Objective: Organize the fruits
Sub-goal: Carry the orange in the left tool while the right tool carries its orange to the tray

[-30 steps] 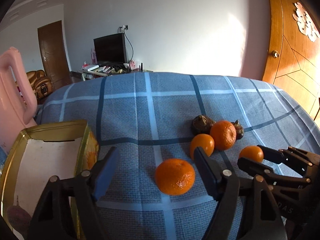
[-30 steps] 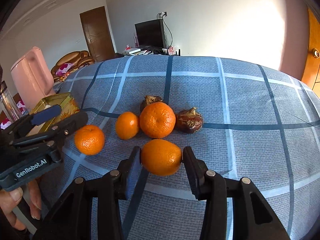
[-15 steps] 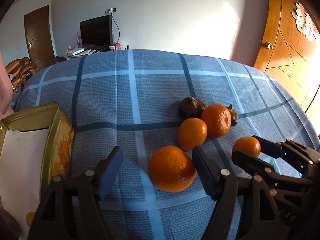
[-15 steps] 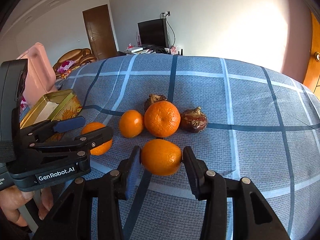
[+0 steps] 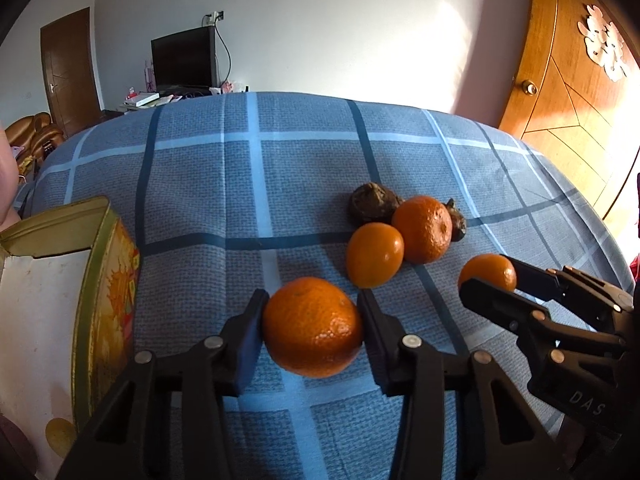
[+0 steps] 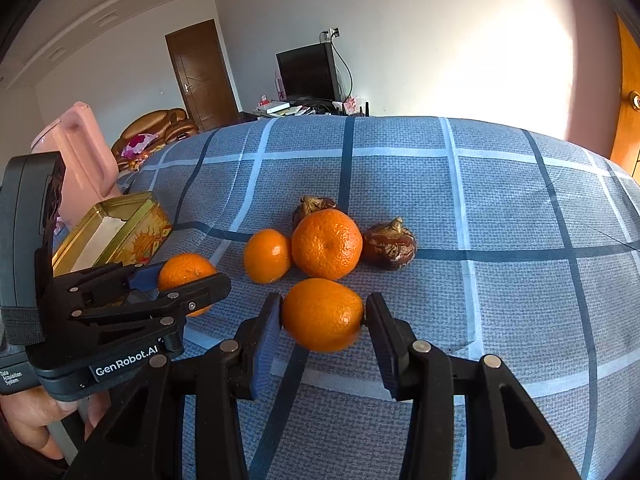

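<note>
My left gripper (image 5: 312,320) is shut on an orange mandarin (image 5: 313,326) on the blue checked cloth; it also shows in the right wrist view (image 6: 184,274). My right gripper (image 6: 323,314) is shut on another mandarin (image 6: 322,314), seen in the left wrist view (image 5: 486,274) too. Behind them lie a small mandarin (image 6: 267,255), a big mandarin (image 6: 327,244) and two dark brown shrivelled fruits (image 6: 390,243) (image 6: 310,206), close together. An open gold tin (image 5: 60,304) stands at the left, also in the right wrist view (image 6: 116,230).
A pink jug (image 6: 80,148) stands behind the tin at the table's left edge. A wooden door (image 5: 576,100) is at the right. A TV (image 6: 306,72) and desk clutter are beyond the far edge.
My left gripper moved forward and shut on the near mandarin, which it was open around before. My right gripper stays shut on its mandarin.
</note>
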Demonstrator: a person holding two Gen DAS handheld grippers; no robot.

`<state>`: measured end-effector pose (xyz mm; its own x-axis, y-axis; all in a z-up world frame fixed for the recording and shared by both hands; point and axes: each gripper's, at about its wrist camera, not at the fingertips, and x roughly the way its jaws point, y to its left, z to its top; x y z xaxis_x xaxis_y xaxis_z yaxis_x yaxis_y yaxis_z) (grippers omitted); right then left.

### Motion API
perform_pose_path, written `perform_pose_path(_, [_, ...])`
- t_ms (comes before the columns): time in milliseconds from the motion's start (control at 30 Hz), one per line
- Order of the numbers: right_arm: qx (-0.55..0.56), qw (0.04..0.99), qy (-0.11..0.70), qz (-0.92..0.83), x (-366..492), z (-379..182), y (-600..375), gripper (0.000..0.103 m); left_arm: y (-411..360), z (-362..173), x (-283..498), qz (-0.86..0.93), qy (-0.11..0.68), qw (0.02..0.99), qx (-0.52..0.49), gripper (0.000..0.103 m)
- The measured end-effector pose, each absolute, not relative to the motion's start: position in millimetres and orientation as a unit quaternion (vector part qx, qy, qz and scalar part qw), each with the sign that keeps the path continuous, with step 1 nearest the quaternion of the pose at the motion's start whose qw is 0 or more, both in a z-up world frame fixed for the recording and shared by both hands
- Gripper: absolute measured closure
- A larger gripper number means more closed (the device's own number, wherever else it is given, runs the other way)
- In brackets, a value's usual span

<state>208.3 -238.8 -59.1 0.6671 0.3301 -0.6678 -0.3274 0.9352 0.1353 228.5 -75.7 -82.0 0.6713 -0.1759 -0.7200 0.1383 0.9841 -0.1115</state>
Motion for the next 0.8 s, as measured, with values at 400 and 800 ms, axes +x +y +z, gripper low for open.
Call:
perform_pose_path(400, [0.012, 0.919, 0.334, 0.209, 200.9, -50.5, -231.3, 0.058, -83.1, -60.1, 198.1, -0.032, 0.311, 0.949, 0.035, 0.056])
perform_pose_path(800, [0.025, 0.926, 0.304, 0.224, 195.7, -43.6, -230.9, 0.058, -76.7, -51.8, 185.1, -0.004, 0.273, 0.962, 0.032, 0.056])
